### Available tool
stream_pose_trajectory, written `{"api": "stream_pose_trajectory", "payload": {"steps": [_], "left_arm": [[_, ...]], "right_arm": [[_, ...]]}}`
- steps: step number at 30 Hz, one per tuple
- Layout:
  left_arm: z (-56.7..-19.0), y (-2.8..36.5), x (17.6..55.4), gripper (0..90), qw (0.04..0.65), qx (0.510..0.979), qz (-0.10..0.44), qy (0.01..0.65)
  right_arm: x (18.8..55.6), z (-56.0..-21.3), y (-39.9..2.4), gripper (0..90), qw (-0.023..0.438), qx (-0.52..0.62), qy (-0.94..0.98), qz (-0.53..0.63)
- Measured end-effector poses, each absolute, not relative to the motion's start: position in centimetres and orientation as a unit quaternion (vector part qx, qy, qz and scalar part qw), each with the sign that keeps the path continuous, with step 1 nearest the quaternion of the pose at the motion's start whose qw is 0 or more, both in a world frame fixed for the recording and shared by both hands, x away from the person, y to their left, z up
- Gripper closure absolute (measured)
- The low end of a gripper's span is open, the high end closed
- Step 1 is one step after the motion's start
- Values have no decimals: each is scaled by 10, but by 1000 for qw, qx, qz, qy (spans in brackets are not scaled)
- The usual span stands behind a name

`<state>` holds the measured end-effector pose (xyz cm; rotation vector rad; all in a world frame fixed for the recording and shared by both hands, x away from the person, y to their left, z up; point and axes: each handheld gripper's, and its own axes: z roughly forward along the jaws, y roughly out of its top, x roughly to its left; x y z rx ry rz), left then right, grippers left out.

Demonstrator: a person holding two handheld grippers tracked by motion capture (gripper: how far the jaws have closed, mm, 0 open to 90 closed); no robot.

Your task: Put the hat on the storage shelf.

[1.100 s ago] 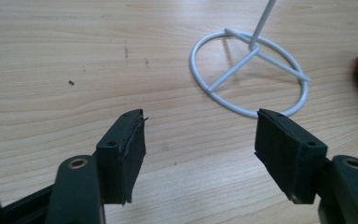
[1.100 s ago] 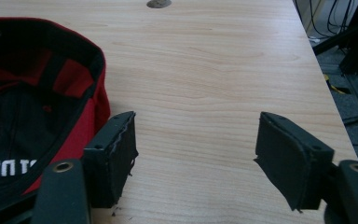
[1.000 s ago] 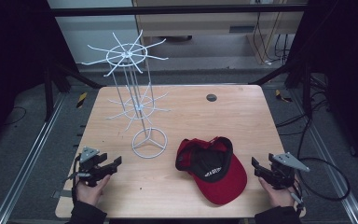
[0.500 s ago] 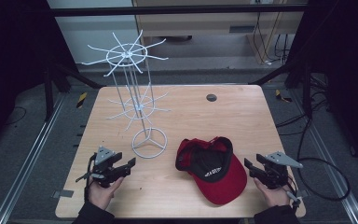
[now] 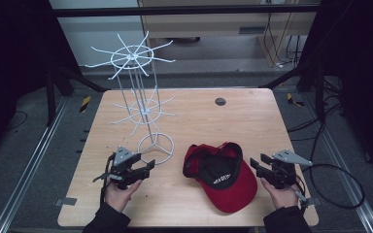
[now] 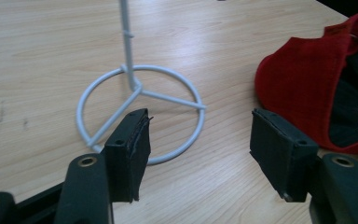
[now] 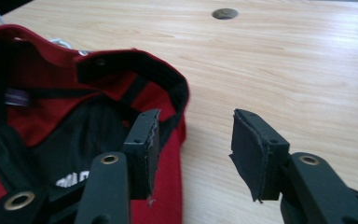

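I worked in a lab: my wooden worktop (image 5: 252,121) stood inside a black metal frame (image 5: 184,9), with loose cables (image 5: 340,179) trailing over grey carpet (image 5: 39,145).

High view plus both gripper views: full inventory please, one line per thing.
White wire rack with two tiers of radial hooks and a ring base: 1, white, standing on the table's left half, ring base just ahead of the left hand-held gripper.
Red baseball cap with black lining: 1, red and black, lying upside down at front centre-right, between the two grippers.
Dark round disc or hole: 1, dark grey, far centre-right of the table top; cannot tell which it is.
Light wooden table: 1, pale wood, centre of the scene.
Left hand-held gripper: 1, black, front left, jaws open, empty.
Right hand-held gripper: 1, black, front right beside the cap's brim, jaws open, empty.
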<state>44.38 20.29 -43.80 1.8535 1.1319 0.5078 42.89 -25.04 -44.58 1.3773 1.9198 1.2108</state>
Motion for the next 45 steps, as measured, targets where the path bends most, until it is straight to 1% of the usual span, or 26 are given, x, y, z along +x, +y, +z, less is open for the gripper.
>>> {"api": "stream_pose_trajectory", "payload": {"steps": [6,14,20,26,32,33,34,37,38,39,41,42,44,45], "left_arm": [[-436,180,445,380,447,756,198,436],[-436,155,446,419,445,773,185,412],[-443,131,449,433,428,796,176,390],[-448,118,451,456,418,805,174,384],[-456,113,456,566,404,812,158,390],[-457,112,456,566,400,815,157,388],[-458,111,456,601,396,819,157,385],[-462,109,456,662,387,825,149,384],[-463,108,457,662,385,826,146,384],[-464,108,457,702,382,828,142,385],[-467,108,458,732,378,831,137,385],[-468,108,458,732,379,830,134,386],[-470,108,458,754,378,831,131,386],[-470,108,458,762,377,831,131,387]], "right_arm": [[436,-444,-239,527,237,492,711,444],[449,-448,-229,525,222,491,724,430],[453,-456,-227,512,215,493,732,418],[456,-463,-226,510,204,494,739,410],[462,-473,-223,504,184,498,751,393],[462,-473,-223,504,184,498,751,393],[462,-475,-223,503,175,501,752,391],[463,-478,-222,504,166,499,757,386],[463,-478,-222,504,166,499,757,386],[464,-480,-221,510,164,498,761,382],[464,-480,-221,518,157,500,761,381],[464,-481,-220,527,154,500,763,380],[465,-482,-219,593,138,500,766,380],[465,-482,-219,602,137,500,767,379]]}}
